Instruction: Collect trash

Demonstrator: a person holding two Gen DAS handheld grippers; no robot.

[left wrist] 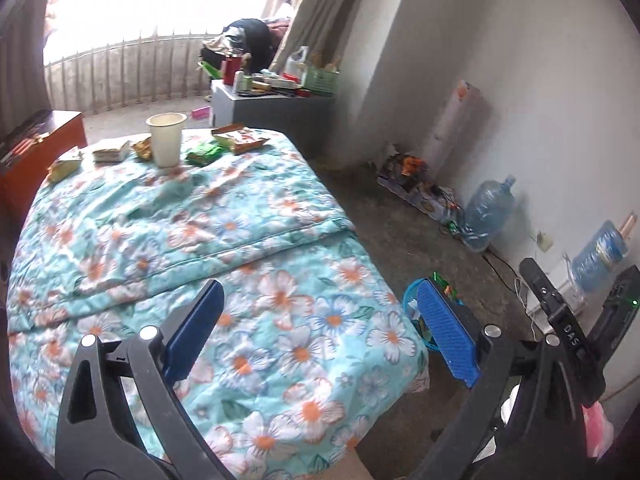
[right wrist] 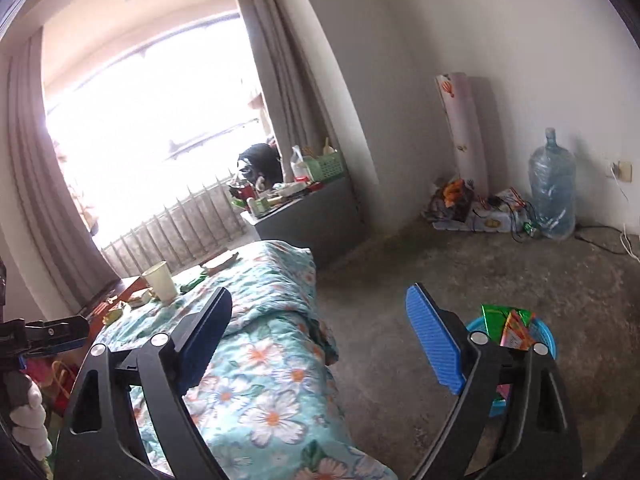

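Trash lies along the far end of the bed, on its flowered quilt: a paper cup stands upright near the middle of that end, a green wrapper just to its right, an opened snack packet toward the far right corner, and more wrappers toward the far left corner; the left claw hangs over the near end of the bed, jaws wide, nothing between them; the right claw is likewise wide and empty, over the bed's right edge; a small blue basket on the floor beside the bed's near right corner holds green and orange wrappers; a large water bottle stands against the wall.
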